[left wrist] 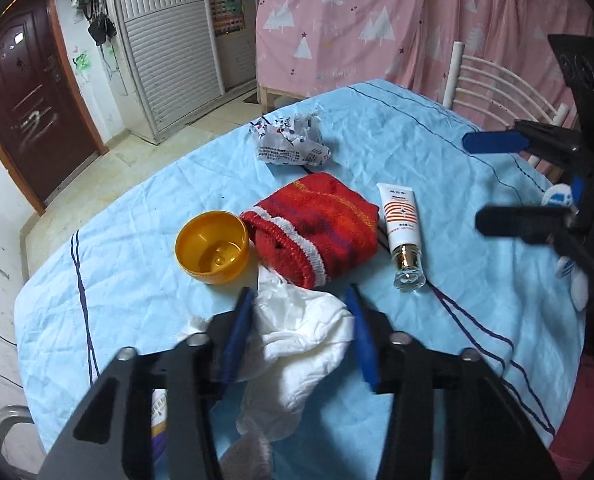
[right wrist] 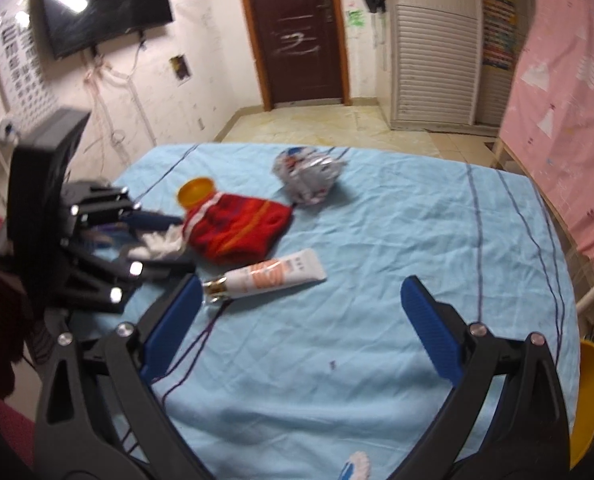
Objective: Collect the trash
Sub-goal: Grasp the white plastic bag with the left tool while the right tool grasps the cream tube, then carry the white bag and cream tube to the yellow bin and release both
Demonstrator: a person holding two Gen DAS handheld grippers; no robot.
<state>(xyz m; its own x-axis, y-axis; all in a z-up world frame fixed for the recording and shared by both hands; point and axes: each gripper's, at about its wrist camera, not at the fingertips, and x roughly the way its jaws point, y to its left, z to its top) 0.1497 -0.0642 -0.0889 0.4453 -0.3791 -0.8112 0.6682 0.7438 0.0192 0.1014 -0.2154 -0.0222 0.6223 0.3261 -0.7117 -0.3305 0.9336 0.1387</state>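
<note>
We take the red knitted hat as landmark on the blue-sheeted surface. The left tongs stand narrow around the crumpled white tissue, which lies just in front of the hat on the near side and touches its white-banded brim; the blue pads flank the tissue closely, but we cannot tell whether they press it firmly. The right tongs stand wide and hold nothing, above bare sheet to the hat's right as the left camera shows it. The other likely piece of trash, a crumpled printed wrapper, lies beyond the hat, apart from it. A yellow bowl touches the hat's left side, and a white tube with orange stripes lies just to its right. We judge three risks. The tissue is soft and spreads wider than the pads, so a shallow pinch may tear off a corner or let it slip on the lift. Its far edge lies against the hat's brim, so the hat could be dragged or nudged into the bowl. Pads held low may also catch the loose sheet and shift everything on it
</note>
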